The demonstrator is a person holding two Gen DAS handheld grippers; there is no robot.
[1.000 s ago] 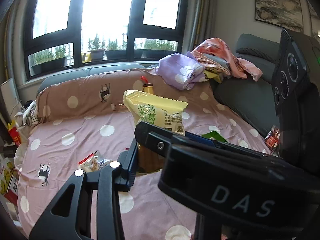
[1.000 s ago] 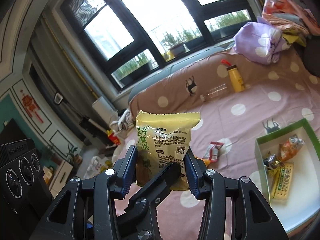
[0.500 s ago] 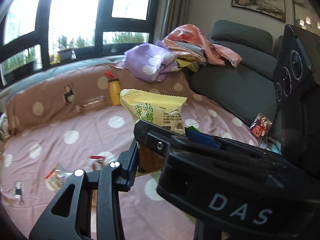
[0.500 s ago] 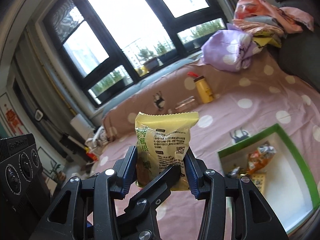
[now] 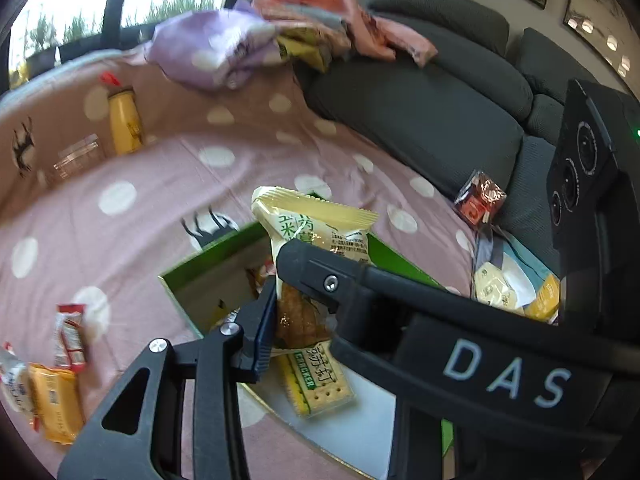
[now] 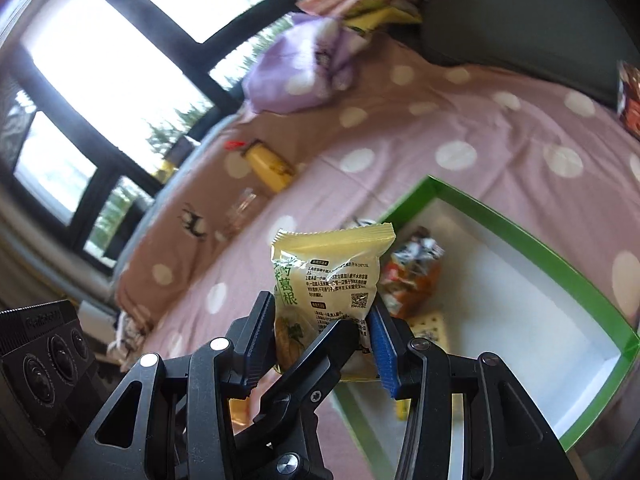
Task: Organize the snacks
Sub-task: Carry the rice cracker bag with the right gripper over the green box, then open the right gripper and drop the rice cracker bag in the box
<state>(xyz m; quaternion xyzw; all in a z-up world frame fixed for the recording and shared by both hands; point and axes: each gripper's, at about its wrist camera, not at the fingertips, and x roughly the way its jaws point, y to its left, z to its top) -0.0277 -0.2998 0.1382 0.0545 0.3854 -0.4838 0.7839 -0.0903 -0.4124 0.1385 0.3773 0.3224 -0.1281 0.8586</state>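
A pale yellow snack packet (image 5: pixel 312 232) with green print is held upright between both grippers. My left gripper (image 5: pixel 296 312) presses its blue left pad against the packet's lower side; its other finger is hidden behind the right gripper's body (image 5: pixel 500 364). In the right wrist view, my right gripper (image 6: pixel 322 320) is shut on the same packet (image 6: pixel 340 268), with a left finger crossing in front. Below the packet lies a green-rimmed box (image 5: pixel 200 264) (image 6: pixel 520 236) with a white floor. It holds a cracker packet (image 5: pixel 320 380) and an orange snack bag (image 6: pixel 412 280).
The box lies on a pink polka-dot sheet. A yellow bottle (image 5: pixel 124 120) and a clear cup (image 5: pixel 76 156) stand at the back. Loose snacks (image 5: pixel 68 336) lie at the left. A red packet (image 5: pixel 480 200) rests against the grey sofa (image 5: pixel 420 112), more packets (image 5: pixel 512 284) beside it.
Both grippers, still gripping the yellow packet, have come down and tipped toward the sheet. The green box, earlier off to the side, now lies right under the packet.
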